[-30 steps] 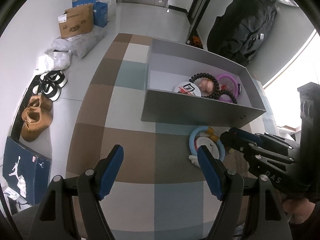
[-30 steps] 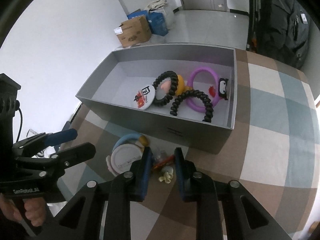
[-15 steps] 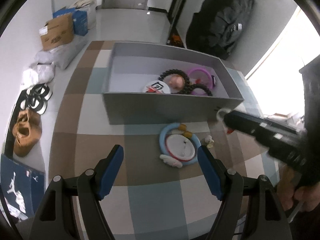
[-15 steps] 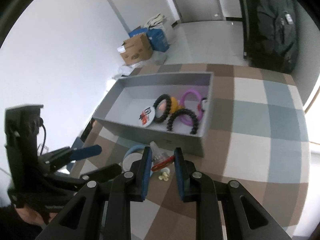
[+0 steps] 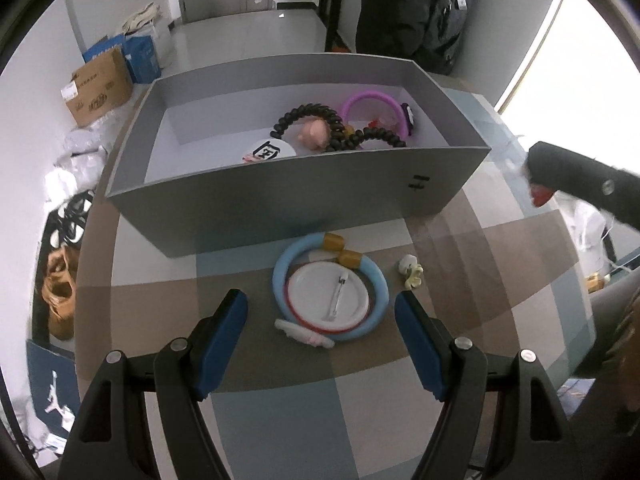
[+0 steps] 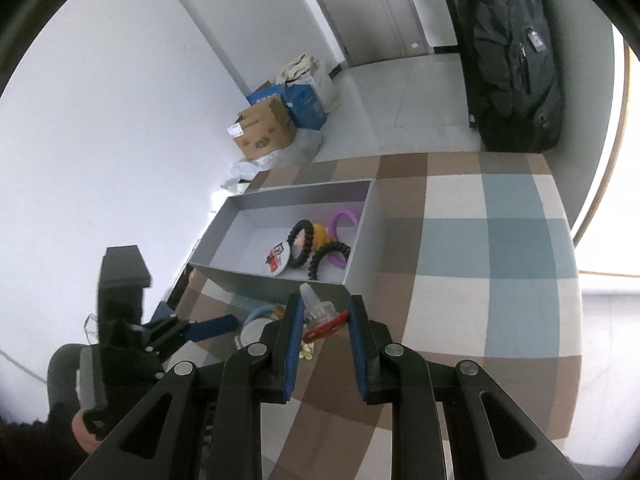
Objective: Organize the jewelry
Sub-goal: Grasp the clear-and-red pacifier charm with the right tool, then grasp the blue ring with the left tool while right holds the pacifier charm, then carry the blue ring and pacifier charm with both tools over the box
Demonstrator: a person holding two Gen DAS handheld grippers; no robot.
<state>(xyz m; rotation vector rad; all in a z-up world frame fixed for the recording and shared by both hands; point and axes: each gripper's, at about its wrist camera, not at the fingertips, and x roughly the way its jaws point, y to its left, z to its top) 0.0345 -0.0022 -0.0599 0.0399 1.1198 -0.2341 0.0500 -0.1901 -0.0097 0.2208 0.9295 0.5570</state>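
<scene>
Above the checked cloth, the right gripper (image 6: 323,322) is clamped on a small clear-and-red hair clip (image 6: 320,316), held up short of the grey box (image 6: 276,278). To do this step well, I would carry the clip over the near wall and open only once it hangs above bare floor inside, clear of the black coil bands (image 6: 310,244) and purple ring (image 6: 344,218) already there. The left gripper (image 5: 320,340) hangs with its jaws wide apart and empty, over the blue ring (image 5: 330,292) and white badge (image 5: 328,296) on the cloth; a small yellow flower piece (image 5: 411,276) lies just beside them
</scene>
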